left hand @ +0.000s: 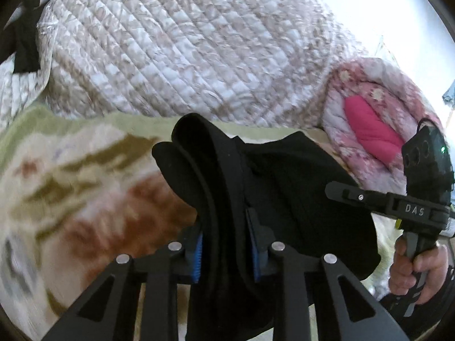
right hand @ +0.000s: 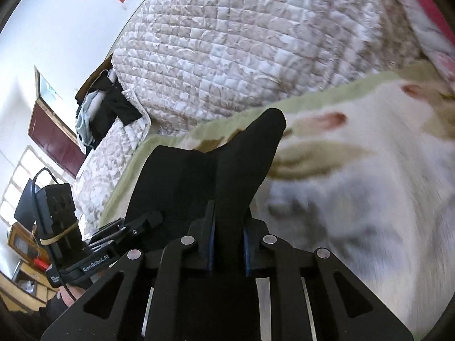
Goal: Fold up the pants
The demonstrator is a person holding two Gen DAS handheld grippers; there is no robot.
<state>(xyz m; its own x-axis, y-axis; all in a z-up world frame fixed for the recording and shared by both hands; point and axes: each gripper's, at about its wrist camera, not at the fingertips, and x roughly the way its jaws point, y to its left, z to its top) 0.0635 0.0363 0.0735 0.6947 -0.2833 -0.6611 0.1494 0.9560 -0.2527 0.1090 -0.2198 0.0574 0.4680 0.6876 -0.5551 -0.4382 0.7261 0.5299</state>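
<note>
The black pants (left hand: 284, 184) hang in the air between my two grippers, above a floral blanket (left hand: 71, 184). My left gripper (left hand: 227, 241) is shut on a bunched edge of the pants, the fabric pressed between its blue pads (left hand: 198, 258). My right gripper (right hand: 227, 241) is shut on another edge of the pants (right hand: 199, 176), a corner sticking up past its fingers. The right gripper also shows at the right of the left wrist view (left hand: 338, 191), and the left one at the lower left of the right wrist view (right hand: 148, 218).
A quilted white-and-beige cover (left hand: 184, 42) lies bunched behind the blanket. A pink floral quilt (left hand: 369, 113) sits at the right. Dark and pale clothes (right hand: 108, 105) are piled at the bed's far end. Wooden furniture (right hand: 22, 250) stands beside the bed.
</note>
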